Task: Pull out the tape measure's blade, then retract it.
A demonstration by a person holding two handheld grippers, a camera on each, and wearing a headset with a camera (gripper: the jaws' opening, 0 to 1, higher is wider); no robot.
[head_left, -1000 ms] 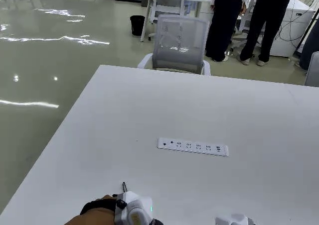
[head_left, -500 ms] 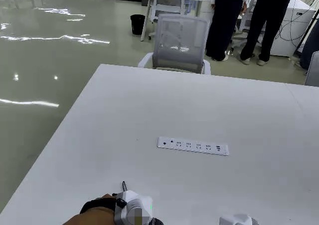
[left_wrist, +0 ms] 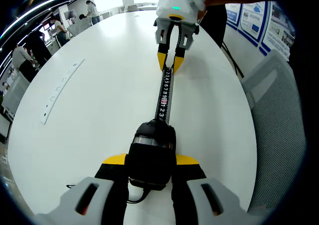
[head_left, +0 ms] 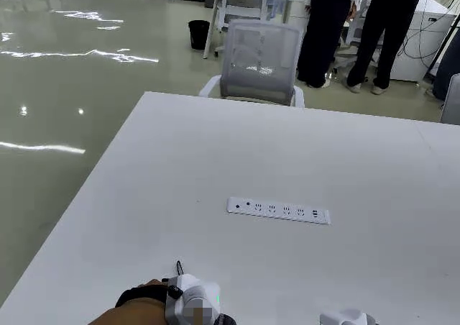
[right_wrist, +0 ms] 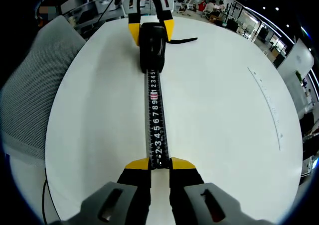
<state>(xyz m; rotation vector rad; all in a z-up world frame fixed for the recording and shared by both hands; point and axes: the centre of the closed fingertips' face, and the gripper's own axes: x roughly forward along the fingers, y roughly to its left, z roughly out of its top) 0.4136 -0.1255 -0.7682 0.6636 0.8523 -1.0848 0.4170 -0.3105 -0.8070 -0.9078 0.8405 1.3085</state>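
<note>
The tape measure case [left_wrist: 151, 150] sits low at the desk [left_wrist: 94, 120], clenched in the left gripper [left_wrist: 151, 160] fingers. Its blade [left_wrist: 164, 93] runs straight toward 12 o'clock in the left gripper view. The right gripper [left_wrist: 169, 65] fingers pinch its tip, in line with the blade. Retracting likely means bringing that tip back along this line.

bright overhead light, floor [head_left: 65, 55] glare, fisheye-warped edges
</note>
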